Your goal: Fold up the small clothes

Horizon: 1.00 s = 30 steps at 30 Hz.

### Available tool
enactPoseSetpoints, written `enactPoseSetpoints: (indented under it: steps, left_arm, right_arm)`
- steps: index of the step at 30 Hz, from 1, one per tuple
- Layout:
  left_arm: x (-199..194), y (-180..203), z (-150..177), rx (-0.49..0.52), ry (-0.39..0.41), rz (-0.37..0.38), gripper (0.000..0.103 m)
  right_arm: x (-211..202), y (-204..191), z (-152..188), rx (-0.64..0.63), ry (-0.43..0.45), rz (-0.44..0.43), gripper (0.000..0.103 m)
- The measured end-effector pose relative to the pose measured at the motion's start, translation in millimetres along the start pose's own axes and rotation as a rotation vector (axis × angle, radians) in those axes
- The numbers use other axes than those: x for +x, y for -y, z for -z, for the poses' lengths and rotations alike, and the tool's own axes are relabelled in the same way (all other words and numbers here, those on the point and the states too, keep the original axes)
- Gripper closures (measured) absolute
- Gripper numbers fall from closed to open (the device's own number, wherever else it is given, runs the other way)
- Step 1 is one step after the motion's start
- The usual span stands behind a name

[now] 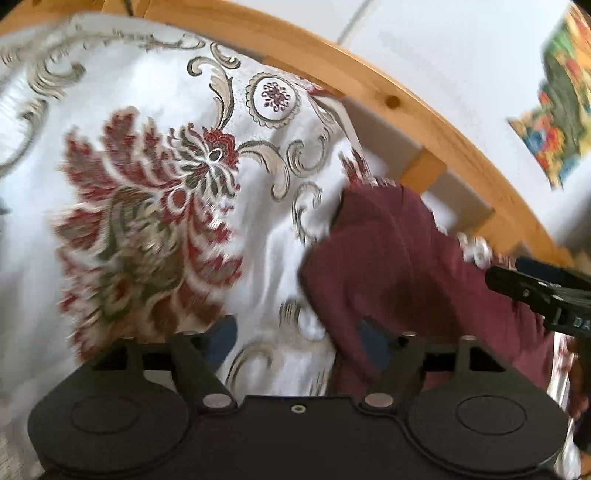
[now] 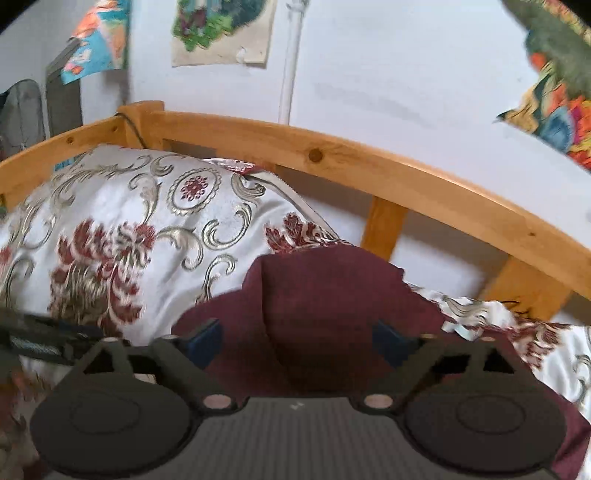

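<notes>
Your left gripper (image 1: 299, 334) is wide open and holds nothing. The dark red cloth garment (image 1: 402, 266) lies on the white flowery bedspread (image 1: 155, 184); the other tool's black arm shows at the right edge.

Your right gripper (image 2: 297, 341) is wide open too, empty above the garment (image 2: 325, 295). Only here you see the wall pictures (image 2: 221, 33) above the wooden bed rail (image 2: 369, 166).

I see a maroon garment (image 2: 332, 295) of soft, matt knit cloth on a bedspread (image 2: 110, 206) of shiny white satin, embroidered. The bed rail (image 2: 369, 162) is varnished knotty pine. Both grippers look matt black plastic.
</notes>
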<state>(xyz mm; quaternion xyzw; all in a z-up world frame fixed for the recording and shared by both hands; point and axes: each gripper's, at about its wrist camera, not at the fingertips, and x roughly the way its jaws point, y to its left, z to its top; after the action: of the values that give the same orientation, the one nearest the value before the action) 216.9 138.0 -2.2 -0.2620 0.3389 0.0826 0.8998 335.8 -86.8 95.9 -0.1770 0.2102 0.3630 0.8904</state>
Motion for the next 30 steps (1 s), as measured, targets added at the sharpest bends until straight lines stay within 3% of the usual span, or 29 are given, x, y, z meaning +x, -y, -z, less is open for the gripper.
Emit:
enactPoseSetpoints:
  steps: [6, 12, 14, 18, 24, 30]
  left_arm:
    - [-43, -7, 34, 0.072, -0.015, -0.062, 0.007]
    - [-48, -33, 64, 0.045, 0.11, -0.023, 0.004]
    - [-38, -33, 65, 0.031, 0.079, -0.03, 0.004]
    - [-21, -31, 65, 0.035, 0.013, 0.04, 0.004]
    - [-12, -19, 73, 0.111, -0.004, 0.051, 0.004]
    - [-15, -16, 73, 0.131, -0.001, 0.075, 0.004]
  right_arm:
    - [15, -4, 23, 0.074, -0.024, 0.0, 0.007]
    - [59, -18, 10, 0.057, 0.037, 0.035, 0.0]
    - [80, -24, 5, 0.056, 0.044, 0.066, 0.0]
    - [117, -34, -2, 0.033, 0.079, 0.164, 0.0]
    - [169, -46, 0, -0.087, 0.006, 0.236, 0.0]
    - [123, -34, -1, -0.055, 0.086, 0.236, 0.0]
